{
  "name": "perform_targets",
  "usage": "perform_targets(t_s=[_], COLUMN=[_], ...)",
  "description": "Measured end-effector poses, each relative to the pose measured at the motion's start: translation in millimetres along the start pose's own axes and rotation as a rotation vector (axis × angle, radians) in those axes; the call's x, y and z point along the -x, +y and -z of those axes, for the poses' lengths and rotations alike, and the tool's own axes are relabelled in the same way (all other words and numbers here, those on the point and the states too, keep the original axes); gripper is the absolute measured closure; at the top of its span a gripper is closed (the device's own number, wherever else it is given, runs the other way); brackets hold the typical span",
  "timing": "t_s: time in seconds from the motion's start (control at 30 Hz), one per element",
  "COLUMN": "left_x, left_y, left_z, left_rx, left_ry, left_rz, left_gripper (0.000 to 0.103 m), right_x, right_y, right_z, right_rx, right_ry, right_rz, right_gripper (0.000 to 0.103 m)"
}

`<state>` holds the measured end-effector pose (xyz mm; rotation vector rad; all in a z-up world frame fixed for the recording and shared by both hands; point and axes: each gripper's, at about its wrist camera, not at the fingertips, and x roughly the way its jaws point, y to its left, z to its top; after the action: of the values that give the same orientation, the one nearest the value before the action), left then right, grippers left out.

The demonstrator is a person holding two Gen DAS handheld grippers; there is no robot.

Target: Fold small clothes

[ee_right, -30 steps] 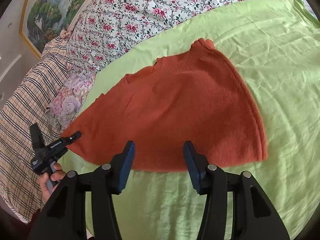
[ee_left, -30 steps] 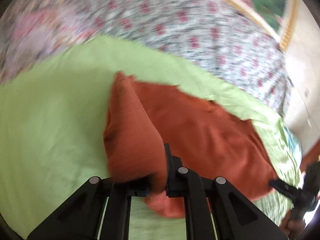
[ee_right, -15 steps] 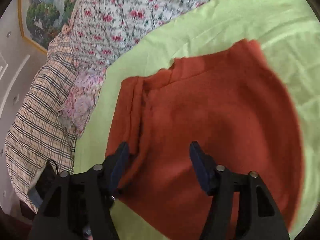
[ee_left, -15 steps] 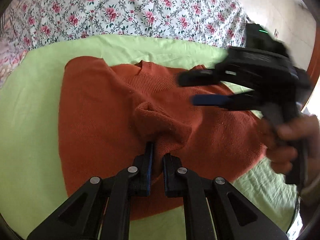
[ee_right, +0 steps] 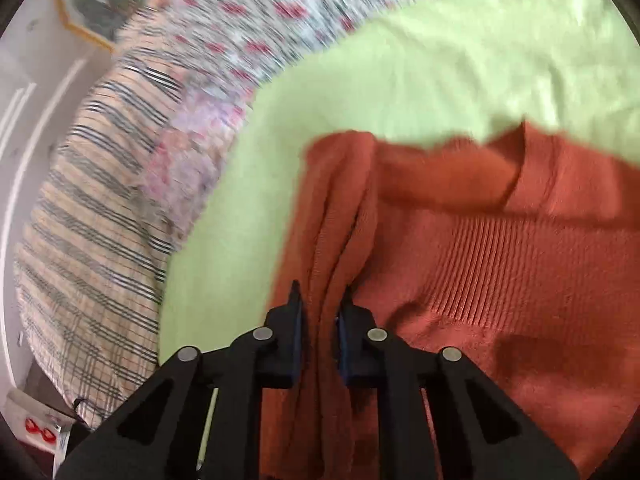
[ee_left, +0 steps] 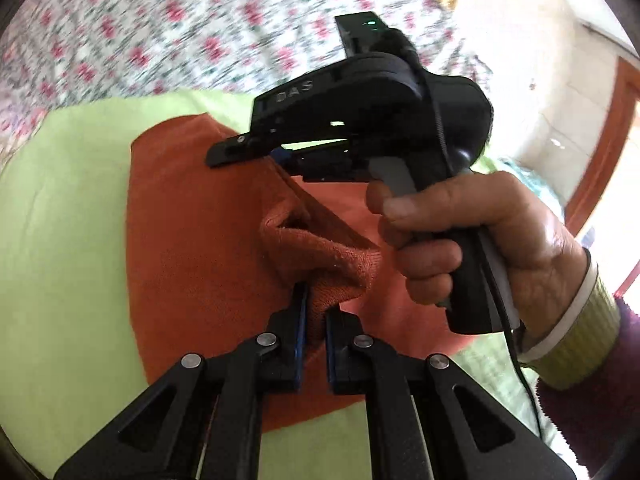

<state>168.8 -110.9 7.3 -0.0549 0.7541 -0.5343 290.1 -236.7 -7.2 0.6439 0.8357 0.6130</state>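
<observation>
garment: an orange knitted sweater (ee_left: 200, 248) lies on a light green sheet (ee_left: 60, 208) spread over the bed; its ribbed neckline (ee_right: 516, 176) faces the far side in the right wrist view.
left gripper (ee_left: 314, 308): jaws narrow, pinched on a raised bunch of the sweater's knit; the fabric rises from the flat body into a hump and runs down between the blue pads.
right gripper (ee_right: 320, 312): jaws have just been closing and now stand narrow, pressed on a thick gathered fold at the sweater's left edge; folds of knit run straight through the gap.
right gripper seen from the left wrist: its black body (ee_left: 372, 108) hangs over the sweater's upper part, fingertips at a fold edge, held by the person's right hand (ee_left: 480, 240) on the handle, with a yellow-green cuff (ee_left: 580, 332) and a dark purple sleeve (ee_left: 592, 408) behind it.
obstruction: that gripper body and hand hide the right half of the sweater from the left wrist camera.
surroundings: a floral bedcover (ee_left: 180, 32) beyond the green sheet; a checked blanket (ee_right: 92, 240) at the left in the right wrist view; a gold picture frame (ee_right: 76, 28) on the wall; a cable (ee_left: 516, 344) trails from the handle.
image quality: both backgrounds are blurred.
</observation>
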Motion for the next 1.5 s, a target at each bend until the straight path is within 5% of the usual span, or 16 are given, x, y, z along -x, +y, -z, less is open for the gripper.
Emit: perform_targets(t_s=[0.17,0.33,0.5,0.67,0.8,1.03,1.13,1.27,1.33,1.5], left_x=[-11.2,-48.1,-60.5,-75.2,-93.8,-59.5,-36.7,-24.9,-32.4,-77.2], left_y=[-58.7,-94.3,-124.9,-129.0,-119.2,-97.1,-72.6,-20.4,6.2,51.9], left_z=[-7.7,-2.6,2.9,5.6,4.0,9.4,9.6,4.7,-2.0,-13.0], left_rx=[-0.087,-0.062,-0.108,-0.104,-0.069,-0.072,-0.015,0.107,0.173,0.315], left_ry=[0.000,0.060,0.085,0.126,0.181,0.183,0.157,0.133,0.147,0.263], left_rz=[0.118,0.229,0.258,0.264,0.270,0.289,0.253,0.174,0.134,0.148], left_gripper=[0.097,0.097,0.097,0.096,0.090,0.075,0.043,0.020,0.020,0.020], right_x=[77.7,129.0,158.8,176.2,158.2,170.0,181.9,194.0,198.3,187.6], right_y=[-3.4,-42.2,-95.6,-106.7,-120.4,-120.0,-112.4,-110.0,-113.5,-119.5], right_z=[12.8,32.6,52.8,60.1,65.2,72.4,81.1,90.6,93.0,89.2], right_rx=[0.037,0.006,-0.107,-0.124,-0.133,-0.154,-0.141,-0.156,-0.186,-0.222], right_ry=[-0.124,-0.174,-0.192,-0.235,-0.189,-0.220,-0.231,-0.234,-0.241,-0.211], right_rz=[0.064,0.242,0.292,0.286,0.343,0.360,0.407,0.417,0.352,0.293], right_gripper=[0.088,0.088,0.088,0.088,0.088,0.079,0.072,0.055,0.041,0.040])
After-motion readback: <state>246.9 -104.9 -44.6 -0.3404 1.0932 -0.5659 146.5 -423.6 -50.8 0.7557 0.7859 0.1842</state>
